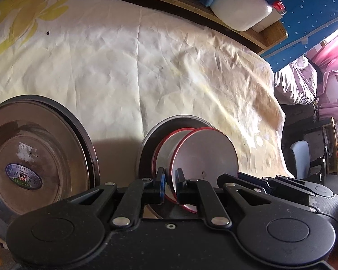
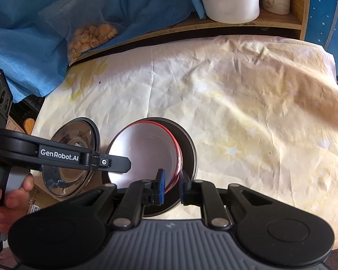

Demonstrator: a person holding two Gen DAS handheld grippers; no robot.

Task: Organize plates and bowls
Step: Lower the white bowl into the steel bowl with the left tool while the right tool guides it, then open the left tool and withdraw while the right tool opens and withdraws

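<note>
Gripping the rim of a white bowl with a red edge point(image 1: 205, 153), the left gripper point(image 1: 170, 180) has its jaws clenched on it, one blue pad on each side of the thin wall. Just past these jaws, a second red-rimmed bowl point(image 1: 166, 148) sits inside a grey metal plate point(image 1: 151, 139), and the held bowl leans against it. To the left of the jaws stands a big steel dish point(image 1: 33, 157) with a blue oval sticker in its middle, tilted on its edge and near the fingers.

In the right wrist view, the right gripper point(image 2: 172, 181) has its jaws nearly closed around the red rim of the white bowl point(image 2: 144, 153); the left pad touches the rim, but I cannot tell if the right pad presses it. The bowl lies in the dark grey plate point(image 2: 189, 148), directly in front of the jaws. Left of them the other gripper reaches in from the side, held by a hand point(image 2: 9, 195), and behind its finger is the steel dish point(image 2: 72, 159).

All the dishes rest on a wrinkled cream cloth point(image 2: 247, 103). Far beyond the jaws a wooden shelf point(image 2: 279, 21) carries a white jar point(image 2: 229, 0).
</note>
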